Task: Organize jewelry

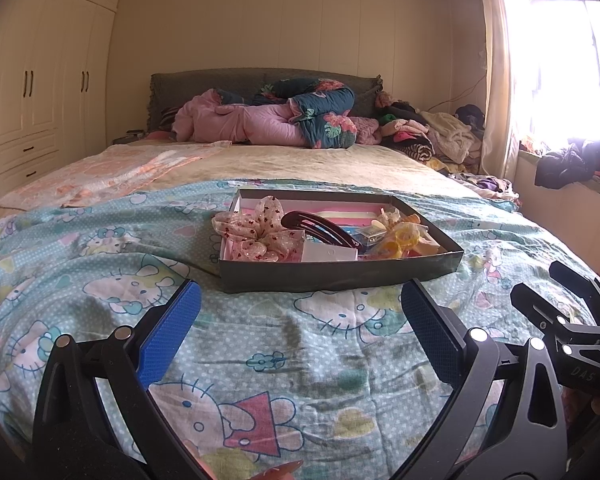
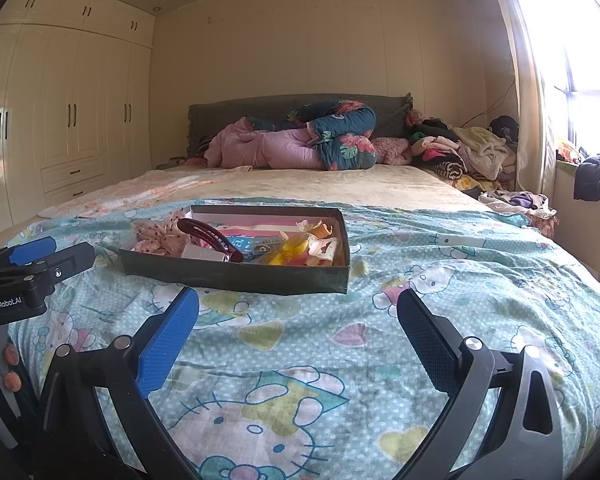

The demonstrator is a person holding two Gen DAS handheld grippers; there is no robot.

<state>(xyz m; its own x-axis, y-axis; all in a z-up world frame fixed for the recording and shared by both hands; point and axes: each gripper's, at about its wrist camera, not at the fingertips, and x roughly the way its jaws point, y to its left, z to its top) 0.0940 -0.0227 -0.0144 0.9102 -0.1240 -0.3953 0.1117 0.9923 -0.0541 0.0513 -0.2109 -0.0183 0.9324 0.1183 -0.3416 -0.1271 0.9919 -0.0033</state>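
Left wrist view looks down the bed across a Hello Kitty bedsheet, with the left gripper held low over the fabric, its blue-padded fingers spread wide and nothing between them. Just ahead of it sits a shallow dark cardboard box, resting flat on the sheet. Inside, a sheer pink scrunchie with red dots fills the left end and spills over the rim, a dark red hair clip lies diagonally across the middle, a white card leans near the front wall, and a heap of yellow hair ties crowds the right end. At the lower right edge the right gripper shows from the side, near the box's right corner but apart from it.

From the right wrist view, the right gripper also hovers over the sheet with its fingers wide apart and empty. The box stands ahead and slightly left. Farther back, rolled quilts lie against the headboard, a pile of clothes sits to the right, and a cream wardrobe lines the left wall.
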